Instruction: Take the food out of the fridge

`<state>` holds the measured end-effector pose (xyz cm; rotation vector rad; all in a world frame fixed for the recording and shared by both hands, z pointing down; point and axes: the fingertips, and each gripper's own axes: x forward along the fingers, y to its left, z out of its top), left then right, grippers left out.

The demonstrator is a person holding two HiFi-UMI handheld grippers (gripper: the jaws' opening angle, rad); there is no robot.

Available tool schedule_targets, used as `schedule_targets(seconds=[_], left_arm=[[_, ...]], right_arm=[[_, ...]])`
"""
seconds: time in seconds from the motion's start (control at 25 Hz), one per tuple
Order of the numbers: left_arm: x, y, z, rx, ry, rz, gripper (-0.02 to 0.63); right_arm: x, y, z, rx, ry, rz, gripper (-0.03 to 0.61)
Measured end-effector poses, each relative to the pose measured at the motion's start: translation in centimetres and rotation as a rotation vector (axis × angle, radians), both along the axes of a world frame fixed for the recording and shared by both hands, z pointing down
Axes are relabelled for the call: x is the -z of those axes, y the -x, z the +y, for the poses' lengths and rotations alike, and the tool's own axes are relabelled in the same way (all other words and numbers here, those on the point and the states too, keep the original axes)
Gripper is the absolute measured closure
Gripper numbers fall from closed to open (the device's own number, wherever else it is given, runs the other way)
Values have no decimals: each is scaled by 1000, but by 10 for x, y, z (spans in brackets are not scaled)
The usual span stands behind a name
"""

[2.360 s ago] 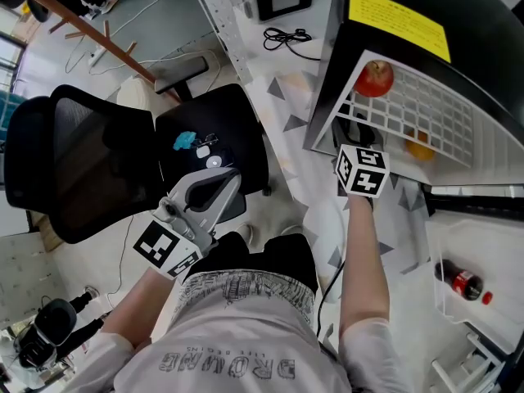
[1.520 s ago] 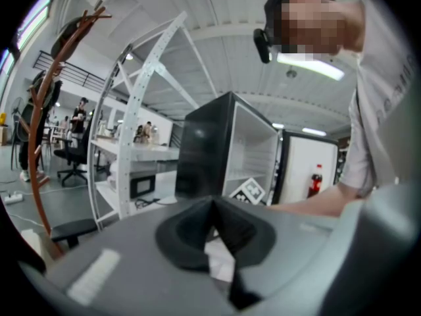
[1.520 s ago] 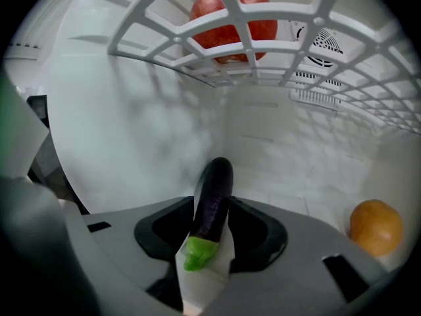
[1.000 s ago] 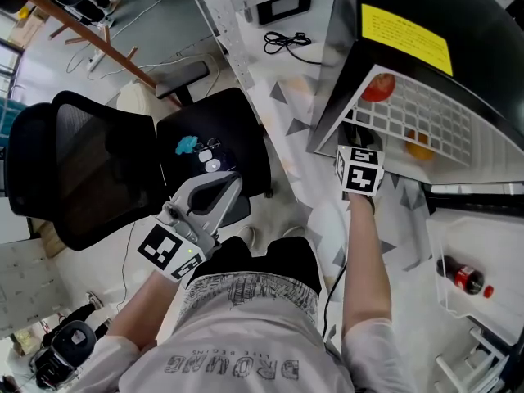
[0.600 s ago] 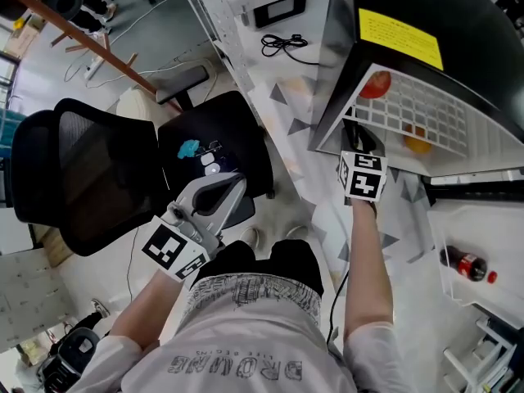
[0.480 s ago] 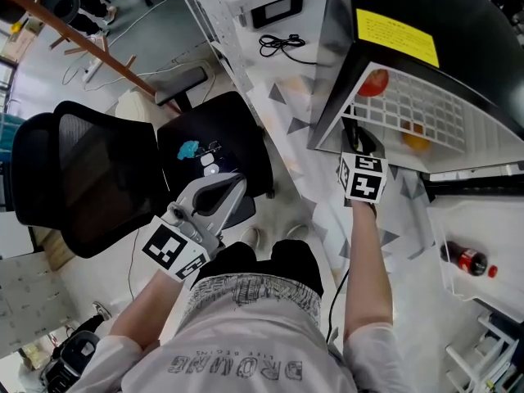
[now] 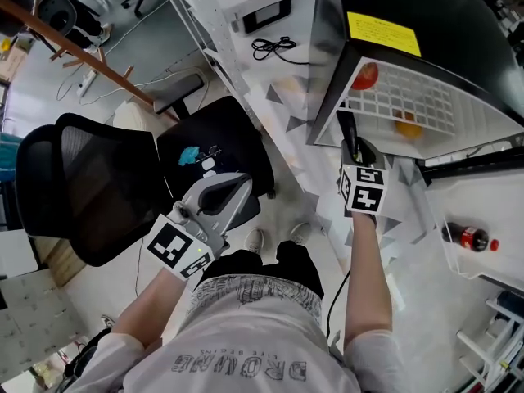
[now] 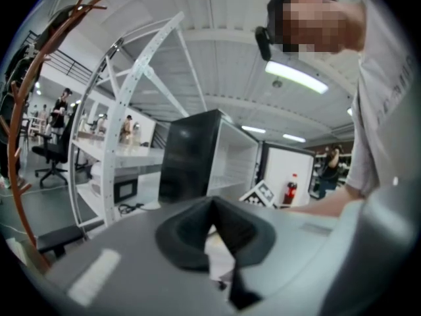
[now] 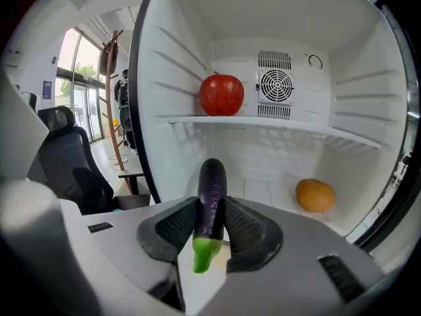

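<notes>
Right gripper view: right gripper (image 9: 212,208) clamps eggplant (image 9: 211,188) lengthwise, green stem toward camera.

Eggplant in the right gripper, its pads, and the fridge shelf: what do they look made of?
Eggplant: probably a plastic or rubber replica, given the uniform glossy purple skin and flat bright-green stem; a real one can't be ruled out.
Pads: dark, matte, rubber-like, with a fine ribbed texture.
Fridge shelf: white coated wire, seen from above as an open grid of square cells.

yellow label (image 7: 385,33) on the fridge (image 7: 458,15) — print too small to read, shirt lettering (image 7: 237,365) upside down, unclear
</notes>
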<state>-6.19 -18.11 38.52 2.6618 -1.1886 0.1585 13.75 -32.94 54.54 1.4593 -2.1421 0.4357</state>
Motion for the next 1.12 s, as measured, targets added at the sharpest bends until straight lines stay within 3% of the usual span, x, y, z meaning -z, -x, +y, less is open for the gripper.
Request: schedule_targets(seconds=[1.12], left_arm=[[47,8,21,-147,-92,50,609]], right_arm=[[73,-16,104,-121,-79,-25,454]])
